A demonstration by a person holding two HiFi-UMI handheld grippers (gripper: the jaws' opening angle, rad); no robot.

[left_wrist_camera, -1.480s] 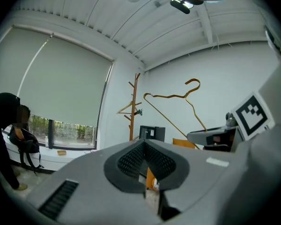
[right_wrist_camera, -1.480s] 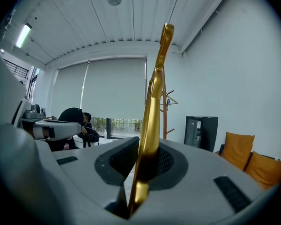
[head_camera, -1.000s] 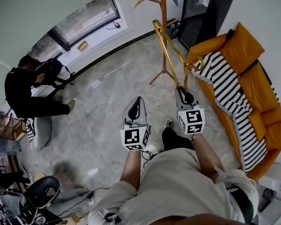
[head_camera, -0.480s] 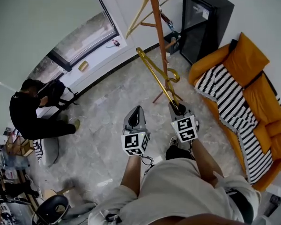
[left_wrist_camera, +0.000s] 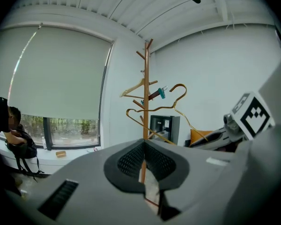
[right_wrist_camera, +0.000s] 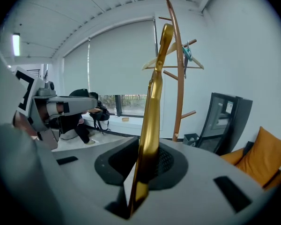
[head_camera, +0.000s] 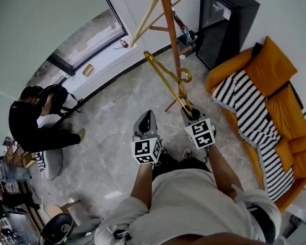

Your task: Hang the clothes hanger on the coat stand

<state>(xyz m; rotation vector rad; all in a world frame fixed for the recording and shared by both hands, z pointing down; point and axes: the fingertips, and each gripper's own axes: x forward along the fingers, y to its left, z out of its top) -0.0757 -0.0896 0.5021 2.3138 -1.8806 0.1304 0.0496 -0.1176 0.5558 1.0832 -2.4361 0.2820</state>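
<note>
The stand rises just ahead. The gold hanger is raised near its pole, hook towards it, with one end clamped in the right gripper. The hook should probably clear a bare peg, then settle gently before release. The left gripper is closed on nothing.

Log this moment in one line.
right hand-held gripper: shut on gold hanger | left hand-held gripper: shut, empty | status: not yet hung on coat stand

Left hand-held gripper, right hand-held gripper: two. Gold hanger, wooden hanger: two. One coat stand, one sofa, one cabinet, one person.
</note>
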